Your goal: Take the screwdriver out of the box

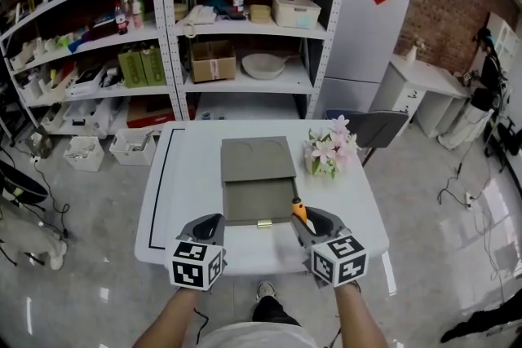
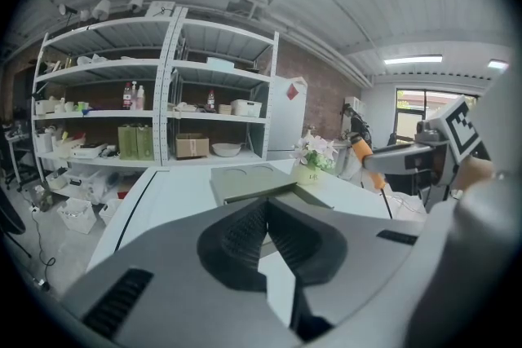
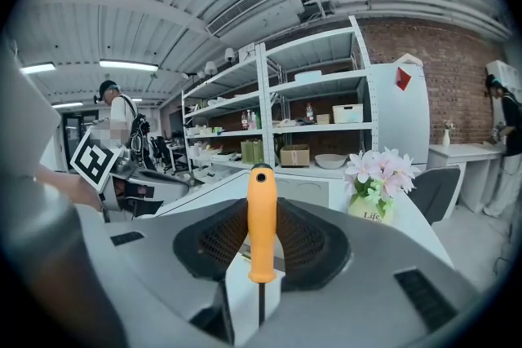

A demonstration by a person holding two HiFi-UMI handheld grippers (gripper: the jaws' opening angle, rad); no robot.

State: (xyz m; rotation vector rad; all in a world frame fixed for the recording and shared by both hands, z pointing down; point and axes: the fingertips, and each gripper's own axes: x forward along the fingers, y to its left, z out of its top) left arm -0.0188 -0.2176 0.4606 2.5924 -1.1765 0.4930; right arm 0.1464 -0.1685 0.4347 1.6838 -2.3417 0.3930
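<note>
Head view first: the white surface [image 1: 196, 175] carries a flat grey-olive box [image 1: 258, 175] lying in its middle. The box has matte panels, two round impressions on the far panel and a small brass latch [image 1: 263, 222] at the end facing the near edge. And there's the screwdriver [image 1: 299, 211], out of the box! Its glossy orange handle sits just off the box's near right corner, clamped in the right claw [image 1: 302, 222]. The left claw [image 1: 214, 224] hangs over the near edge beside the box's near left corner. Pink flowers [image 1: 330, 149] stand toward the surface's right edge, and a thin black line [image 1: 155, 191] runs along the left edge.

Over to the left gripper view: the dark ribbed pads [image 2: 245, 236] meet at their tips with nothing between them, so this claw is closed and empty. Only this view shows the tool side-on, with the orange handle tilted and a thin dark shaft [image 2: 383, 204] running down from it.

Now the right gripper view: the handle stands upright between mesh-textured black pads [image 3: 306, 240], which are pressed against it on both sides. It is smooth, rounded plastic with a small hole at the top, and the narrow metal shaft drops below the grip. This view alone shows the flowers' yellow-green pot [image 3: 371, 212] close up, and the left claw's marker cube [image 3: 96, 160] off to the left.
</note>
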